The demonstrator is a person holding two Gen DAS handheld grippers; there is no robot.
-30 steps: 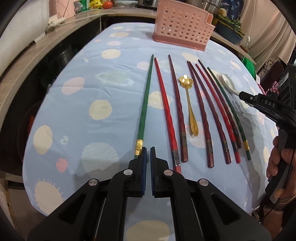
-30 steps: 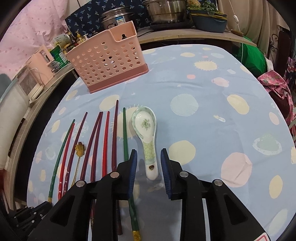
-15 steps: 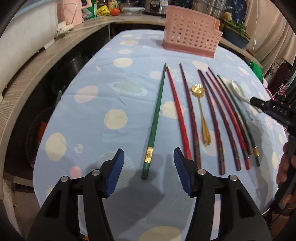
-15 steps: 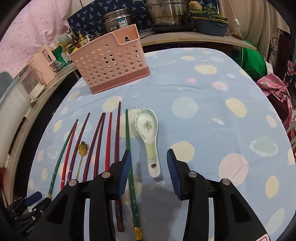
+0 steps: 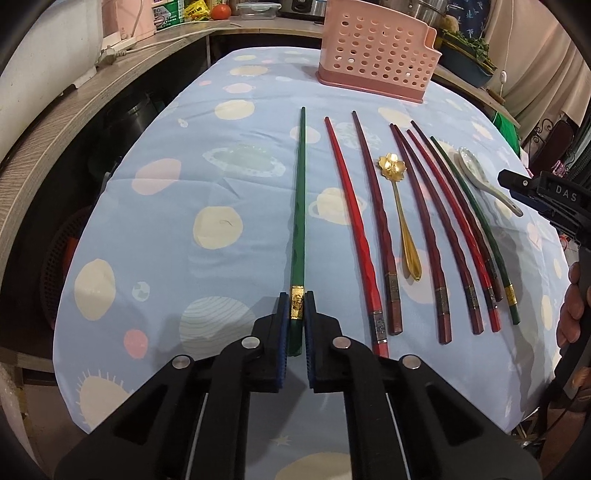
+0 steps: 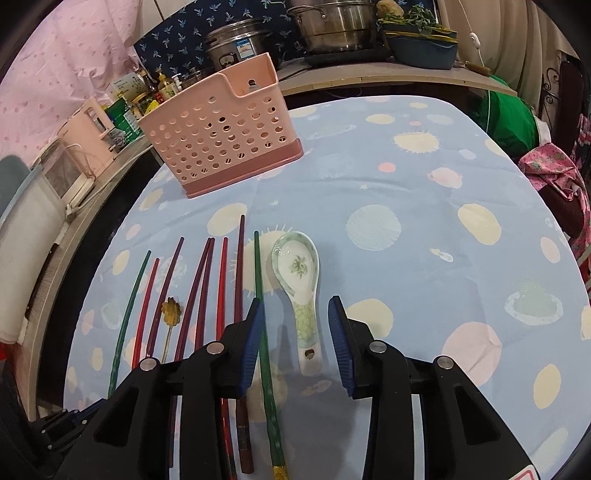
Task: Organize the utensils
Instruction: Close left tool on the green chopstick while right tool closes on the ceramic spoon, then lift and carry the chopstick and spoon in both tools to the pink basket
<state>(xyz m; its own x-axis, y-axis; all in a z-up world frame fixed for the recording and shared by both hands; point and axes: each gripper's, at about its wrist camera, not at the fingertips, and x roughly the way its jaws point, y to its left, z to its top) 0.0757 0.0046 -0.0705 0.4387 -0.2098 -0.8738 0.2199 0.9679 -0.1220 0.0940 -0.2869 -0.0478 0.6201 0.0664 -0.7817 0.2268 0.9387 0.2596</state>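
Several chopsticks lie side by side on the blue spotted cloth (image 5: 229,173), with a gold flower spoon (image 5: 397,192) among them. My left gripper (image 5: 296,295) is closing, its blue pads pressed on the gold-banded near end of the leftmost green chopstick (image 5: 299,206), which still lies on the cloth. My right gripper (image 6: 296,306) hangs low over the handle of the white ceramic spoon (image 6: 295,266). Its jaws are narrowing but touch nothing; the spoon handle and a second green chopstick (image 6: 258,273) lie between them. The pink perforated basket (image 5: 373,55) stands at the far end.
A wooden counter (image 5: 74,110) with appliances and packets runs along the left edge of the table. Pots (image 6: 332,22) and a planter sit on the shelf behind the basket. A person's hand (image 5: 572,314) holds the right gripper's handle at the right.
My left jaws opened wide, then came together on the green chopstick's banded end. My right jaws widened a little and narrowed again over the ceramic spoon's handle.
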